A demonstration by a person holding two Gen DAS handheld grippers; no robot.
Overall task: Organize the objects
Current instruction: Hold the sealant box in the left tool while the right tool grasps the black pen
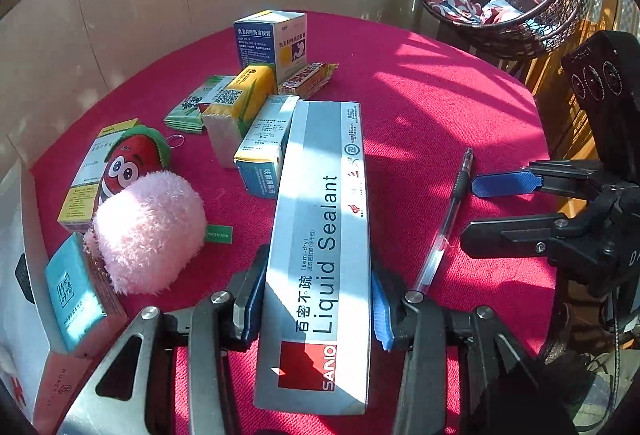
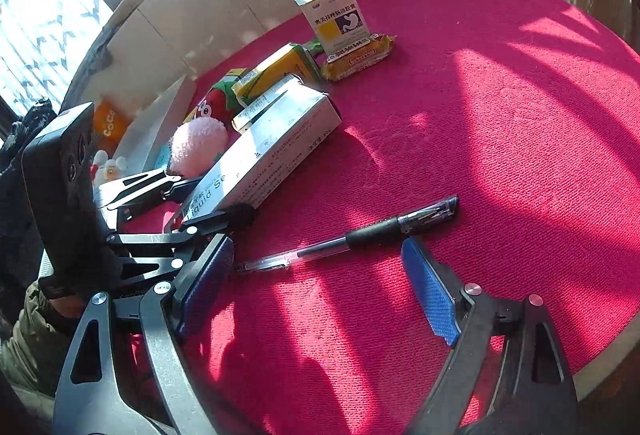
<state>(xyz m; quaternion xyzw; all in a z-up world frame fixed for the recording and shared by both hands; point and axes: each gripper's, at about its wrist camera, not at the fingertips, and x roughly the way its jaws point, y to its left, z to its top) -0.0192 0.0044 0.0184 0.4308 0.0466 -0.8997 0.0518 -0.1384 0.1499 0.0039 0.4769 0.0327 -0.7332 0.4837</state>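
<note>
On the red tablecloth [image 1: 440,107], far left, a pink plush ball [image 1: 148,231] and small cartons crowd the edge. Next over, the left gripper [image 1: 320,299] is clamped on the near end of the long Liquid Sealant box [image 1: 320,235], both pads pressing its sides. Gripped so far back, the box may well droop or twist on lifting, and its far end touches a blue-and-white carton [image 1: 260,151] it could drag along. Right of it lies a pen [image 1: 448,219], loose. The right gripper [image 2: 324,287] hangs over the pen, jaws wide apart, holding nothing.
</note>
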